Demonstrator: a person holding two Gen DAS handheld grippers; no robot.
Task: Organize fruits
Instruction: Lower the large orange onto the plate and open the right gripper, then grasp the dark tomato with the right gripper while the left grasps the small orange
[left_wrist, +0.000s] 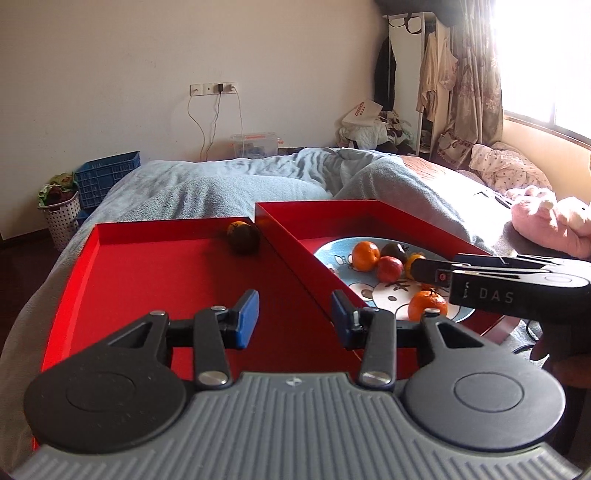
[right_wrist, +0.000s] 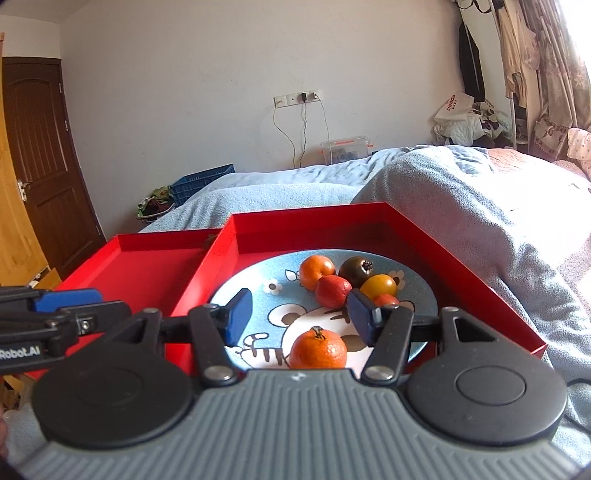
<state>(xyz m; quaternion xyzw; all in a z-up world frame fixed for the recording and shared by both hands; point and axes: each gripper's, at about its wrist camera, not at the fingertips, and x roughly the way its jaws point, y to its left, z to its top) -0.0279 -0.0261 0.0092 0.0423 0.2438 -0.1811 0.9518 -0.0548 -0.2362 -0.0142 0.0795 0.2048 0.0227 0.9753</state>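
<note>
While both claws are being held part-open and empty over the two red trays on the bed, a sorting step is judged to be between picks. The left claw (left_wrist: 294, 317) is hovering over the left tray (left_wrist: 110, 280), where one dark fruit (left_wrist: 243, 236) is lying in the far corner beside the dividing wall. The right claw (right_wrist: 297, 315) is hanging over the blue plate (right_wrist: 236, 295) in the right tray (right_wrist: 461, 258), with nothing being pressed by its pads. On that plate six fruits are being counted: two mandarins, the nearer one (right_wrist: 318, 349) lying just below the claw, two red fruits, one yellow and one dark. Next, that near mandarin is probably being lined up for gripping, which calls for a lowering and a gentle closing.
</note>
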